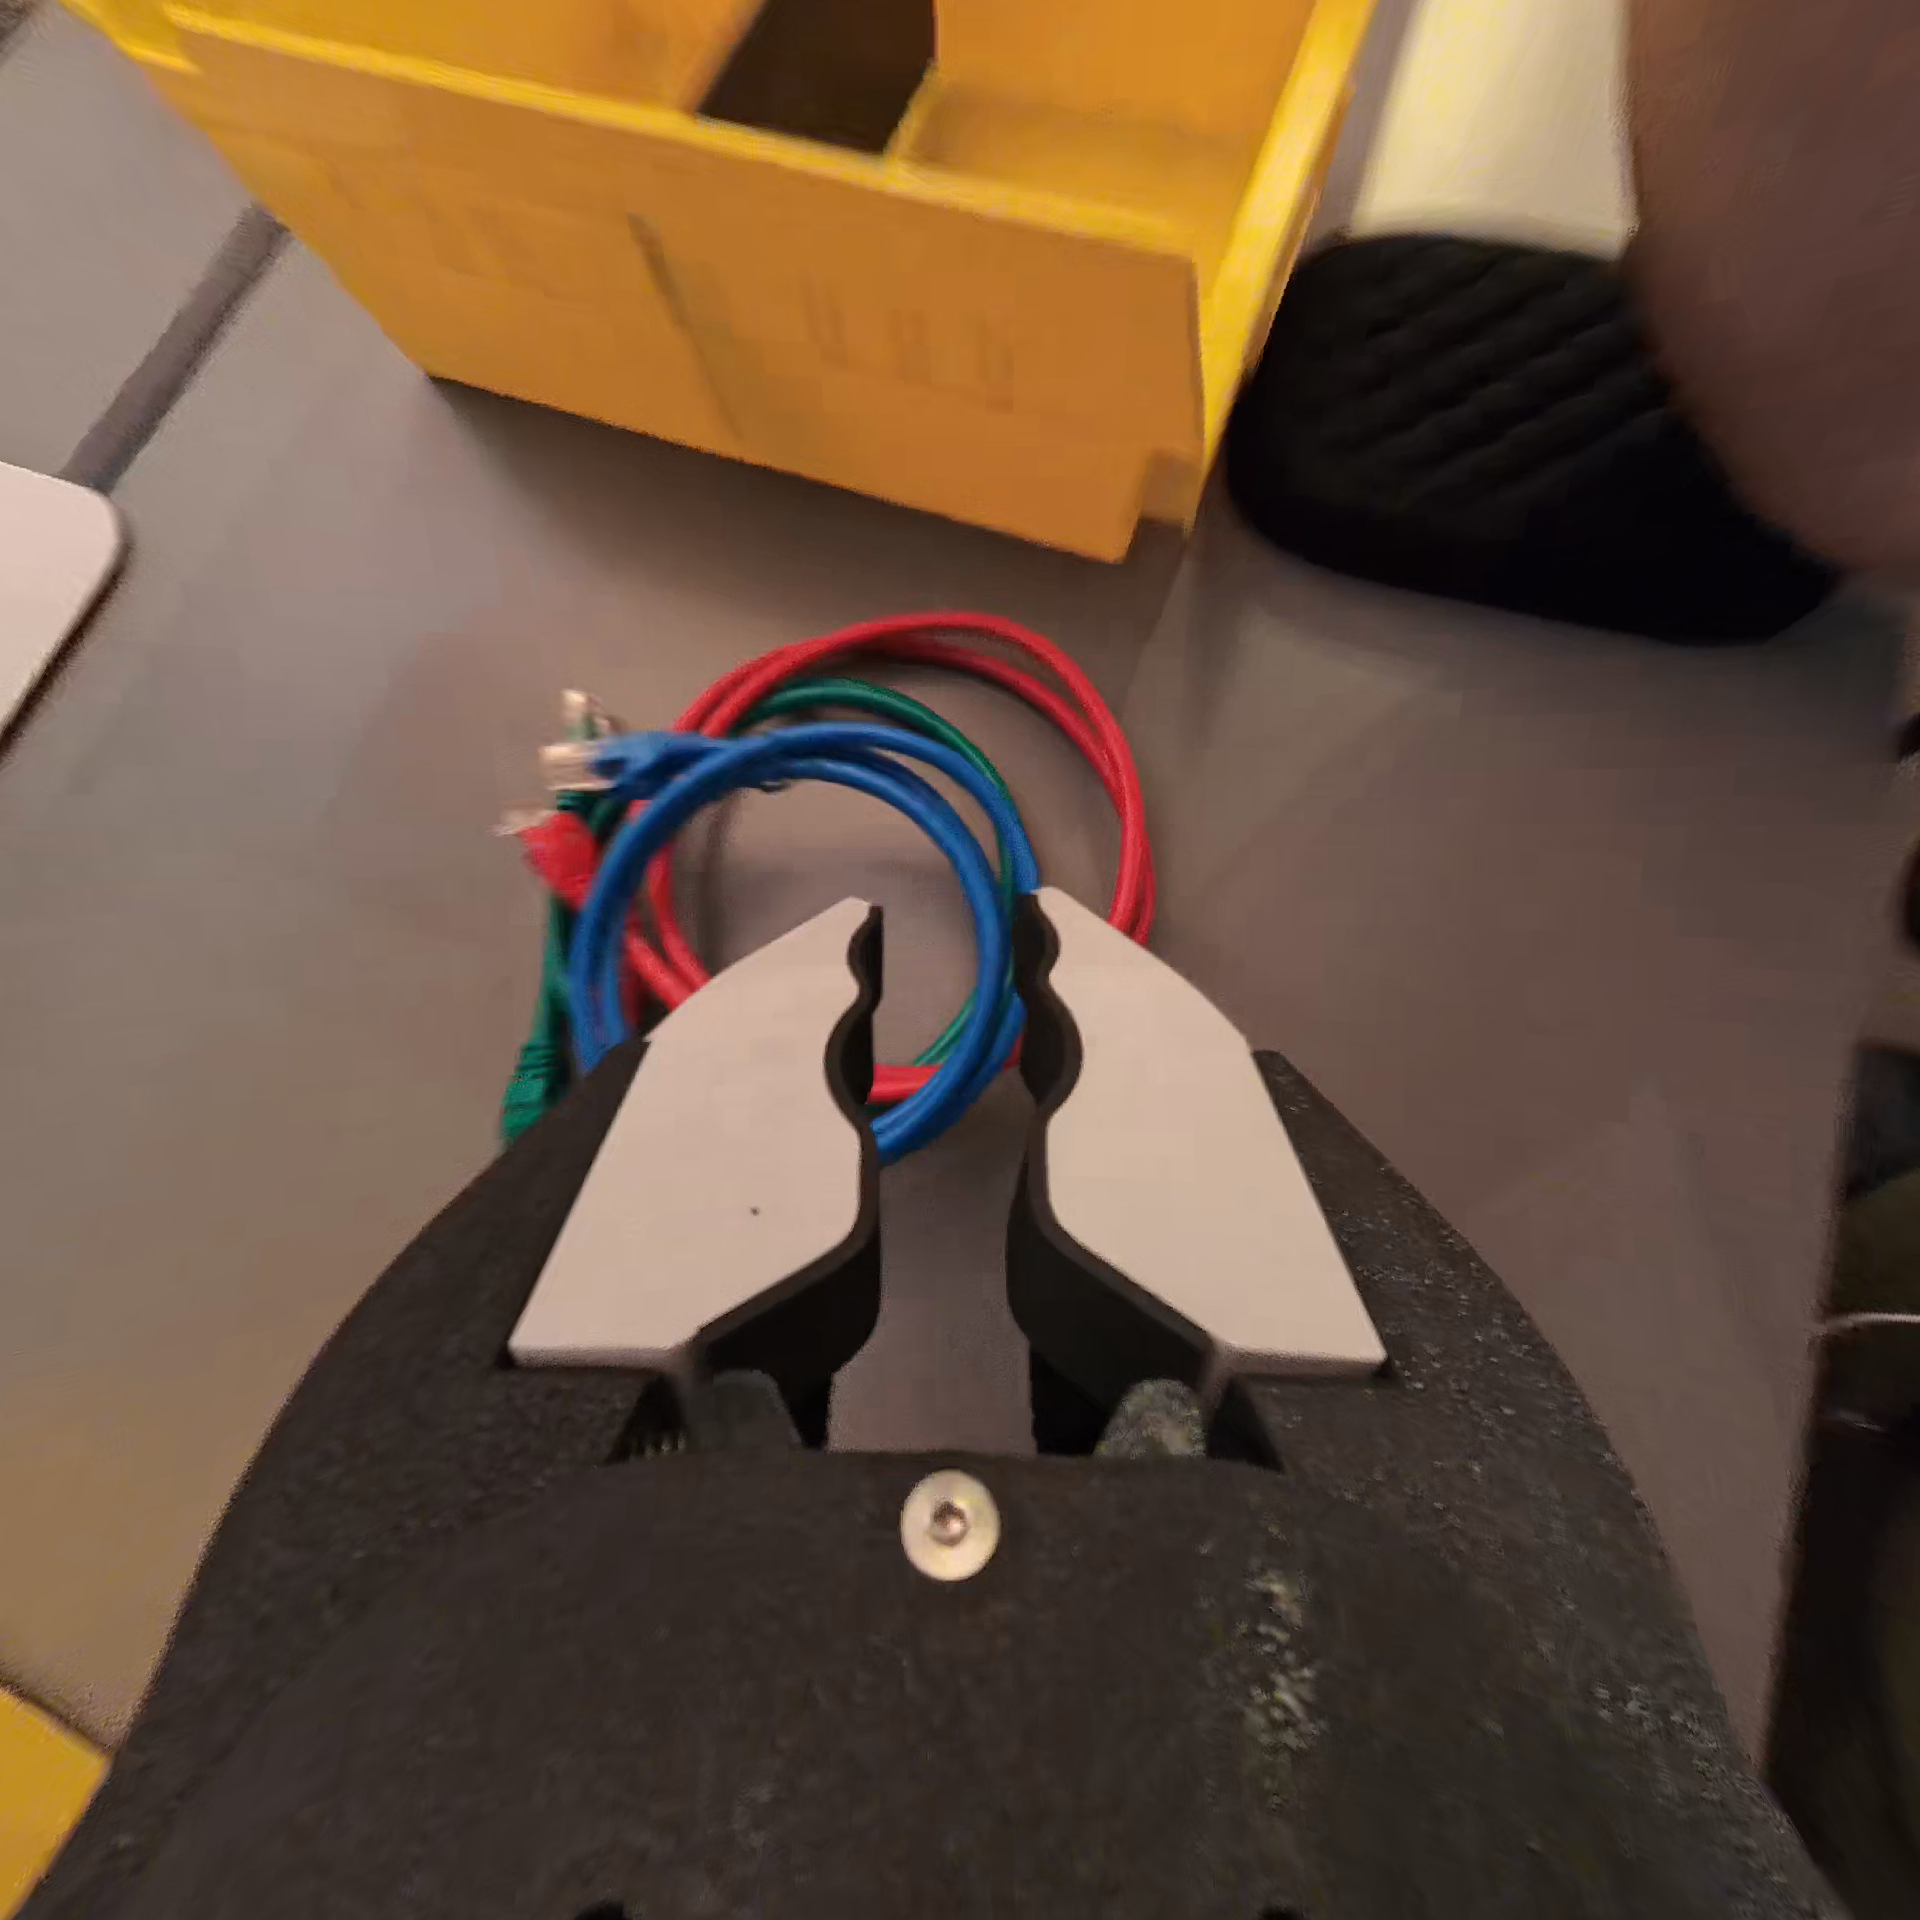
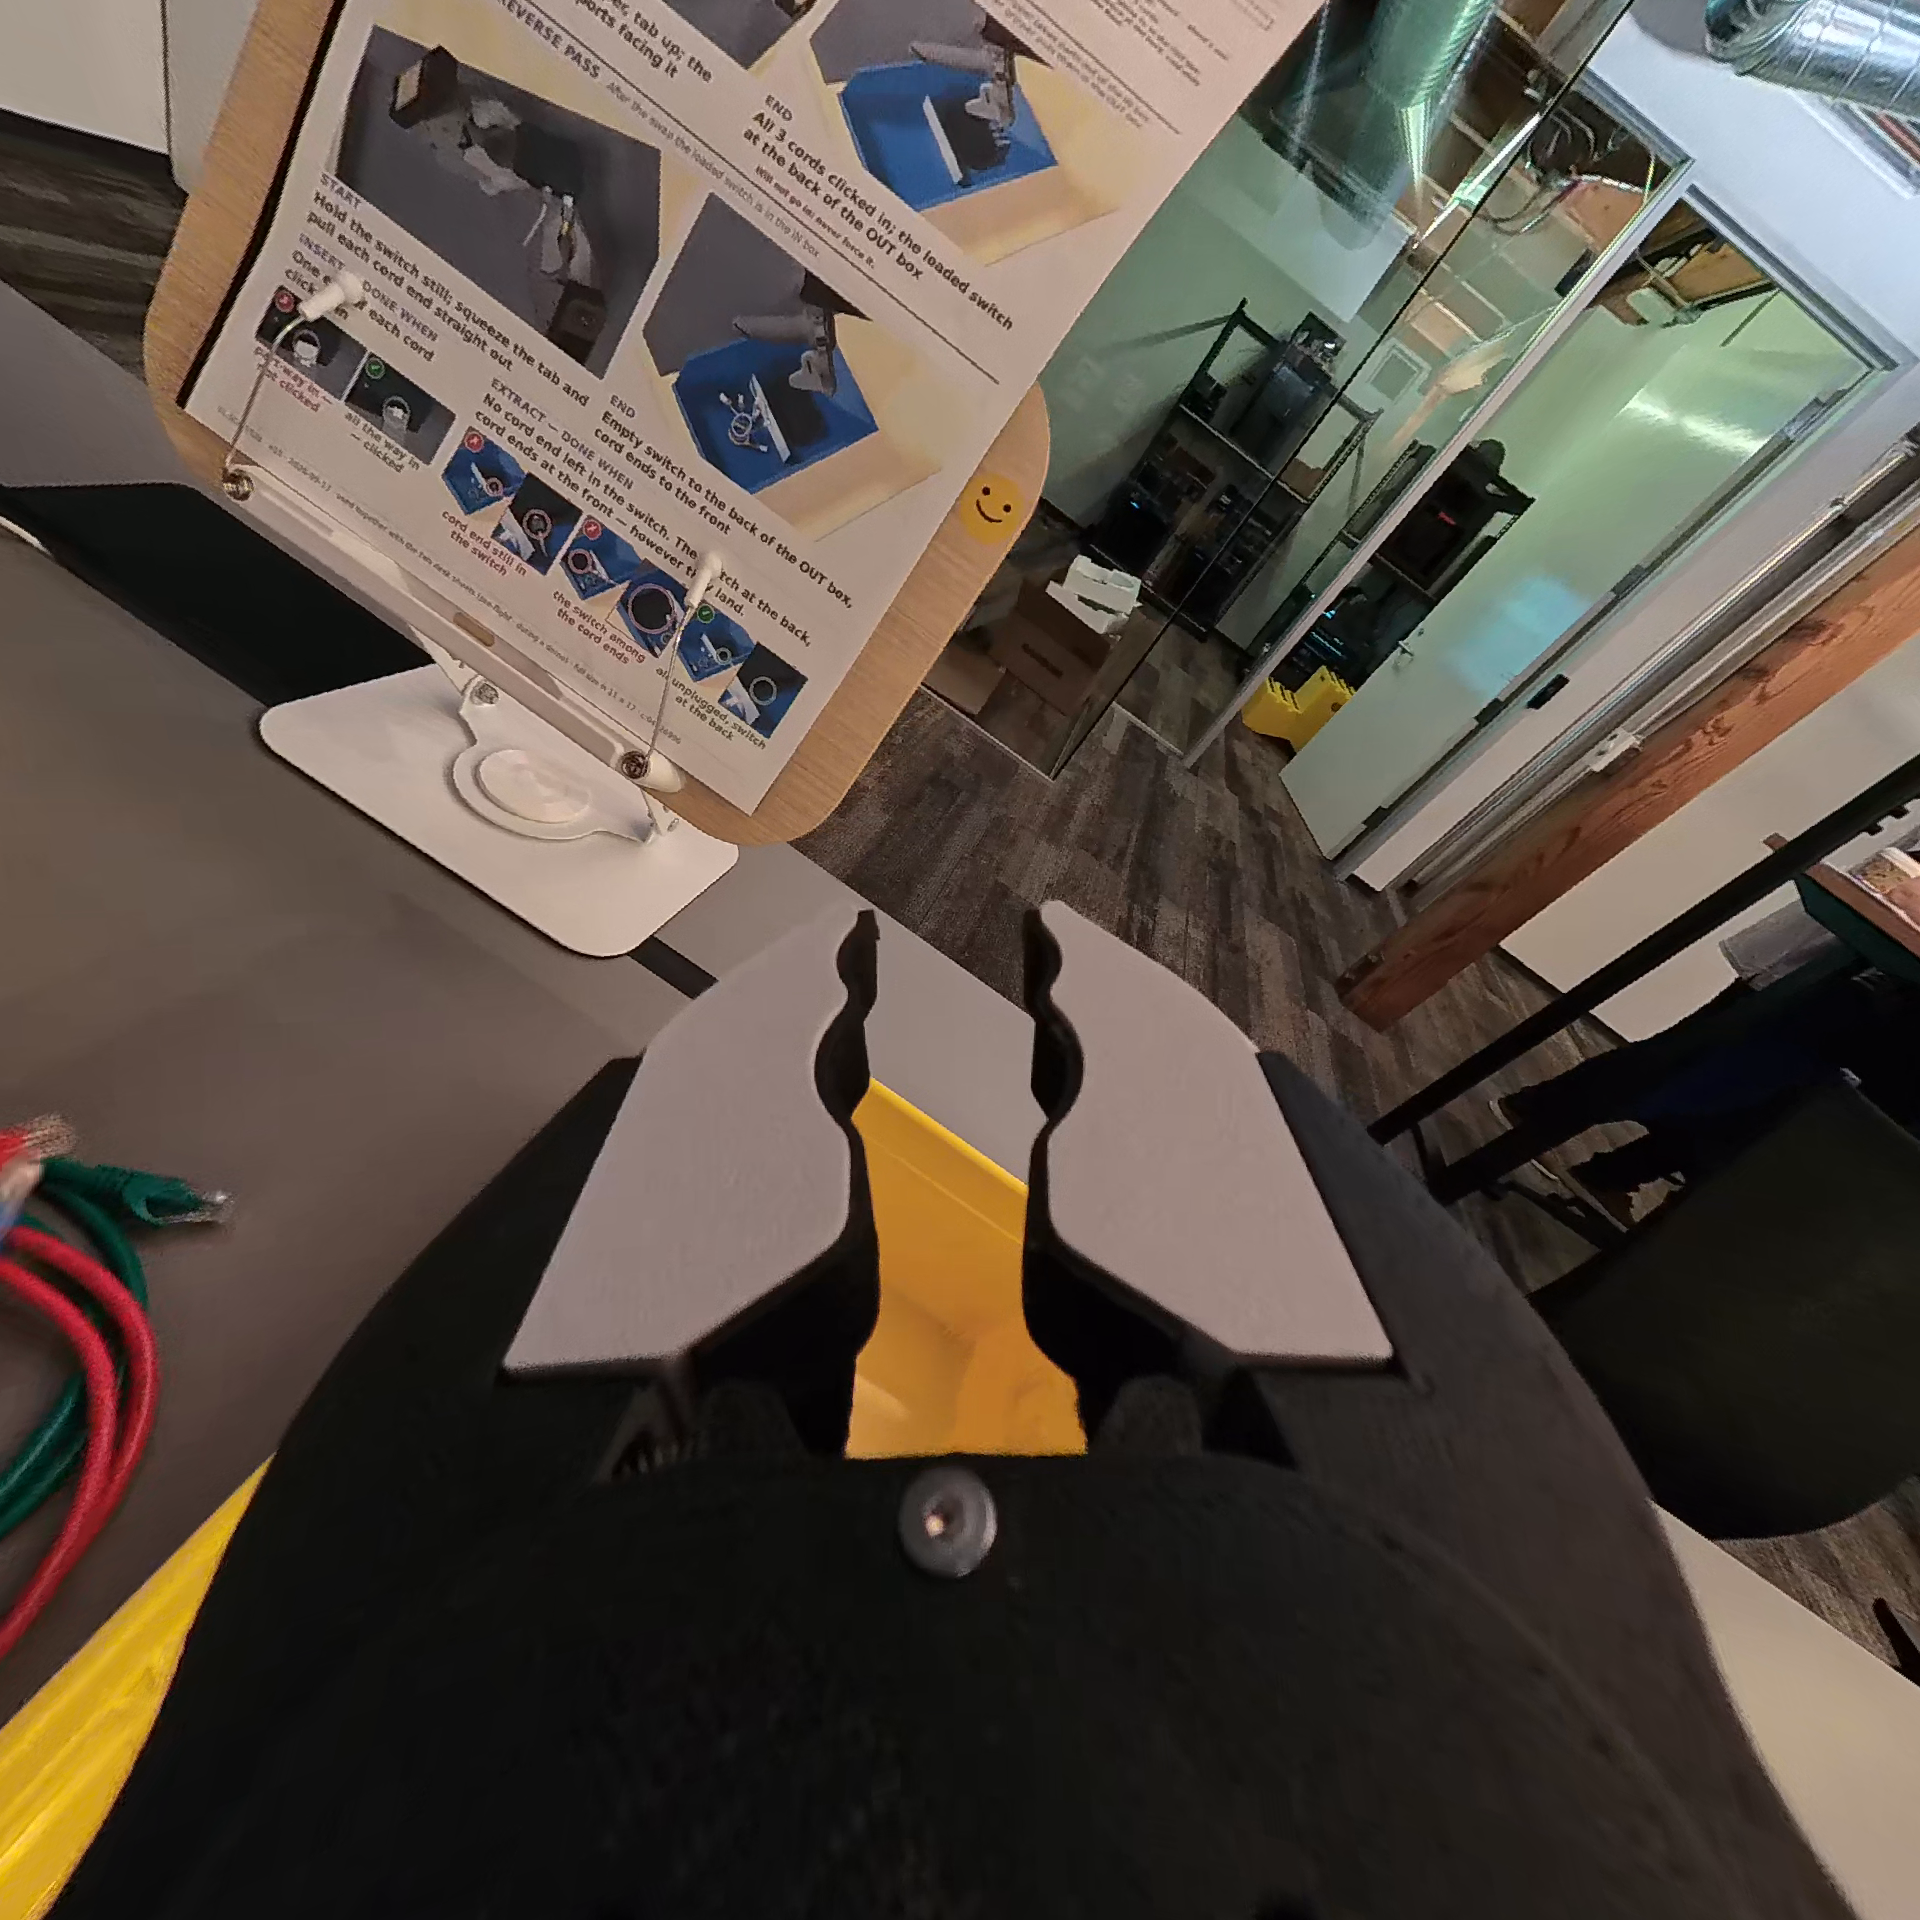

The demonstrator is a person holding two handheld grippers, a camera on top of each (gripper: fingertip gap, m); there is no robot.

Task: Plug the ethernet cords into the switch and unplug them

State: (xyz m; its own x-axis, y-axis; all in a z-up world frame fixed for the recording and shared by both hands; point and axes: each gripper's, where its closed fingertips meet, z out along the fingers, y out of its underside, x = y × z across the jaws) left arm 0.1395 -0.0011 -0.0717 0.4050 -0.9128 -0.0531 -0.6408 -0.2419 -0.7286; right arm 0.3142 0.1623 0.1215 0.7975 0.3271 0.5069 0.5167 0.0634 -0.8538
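A coiled bundle of ethernet cords lies on the grey table: a blue cord [image 1: 790, 758], a red cord [image 1: 1081, 707] and a green cord [image 1: 545, 997], with their plugs pointing left. My left gripper [image 1: 951, 909] is open and empty, just above and in front of the coil, with part of the loop showing between its fingers. My right gripper [image 2: 951, 925] is open and empty, raised over a yellow bin [image 2: 935, 1268] and pointing off the table edge. The red cord [image 2: 114, 1340] and green cord [image 2: 125, 1195] show at the left of the right wrist view. No switch is in view.
A yellow bin with a divider [image 1: 790, 312] stands behind the cords. A black ribbed object [image 1: 1475, 416] lies to its right. A white stand [image 2: 499, 821] holds an instruction sheet [image 2: 644, 343] at the table's far side. A grey device corner [image 1: 42, 582] sits at left. The left gripper's tips are roughly 30 centimetres from the right gripper's.
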